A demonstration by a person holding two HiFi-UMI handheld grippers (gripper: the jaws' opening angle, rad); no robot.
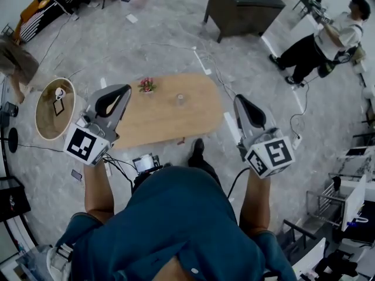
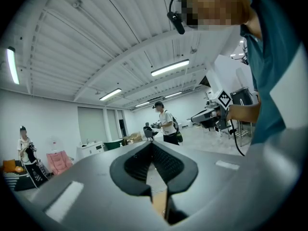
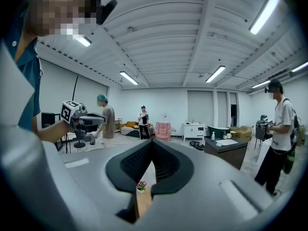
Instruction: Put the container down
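Note:
A small clear container [image 1: 180, 99] stands on the oval wooden table [image 1: 170, 122], right of a little flower pot [image 1: 146, 85]. Neither gripper touches it. I hold both grippers up in front of my body, above the table's near edge. My left gripper [image 1: 120, 92] is shut with nothing in it; in the left gripper view its jaws [image 2: 153, 146] meet at the tips. At the right, my right gripper [image 1: 242, 103] is likewise shut and empty [image 3: 153, 143]. Through its gap the flower pot [image 3: 141, 185] and a strip of table show.
A round side table [image 1: 44, 119] with a small item stands at the left. A dark desk [image 1: 246, 7] is at the back. One person [image 1: 328, 40] stands at the far right, another [image 1: 14, 63] at the left. Cables lie on the floor; metal racks [image 1: 337, 201] stand lower right.

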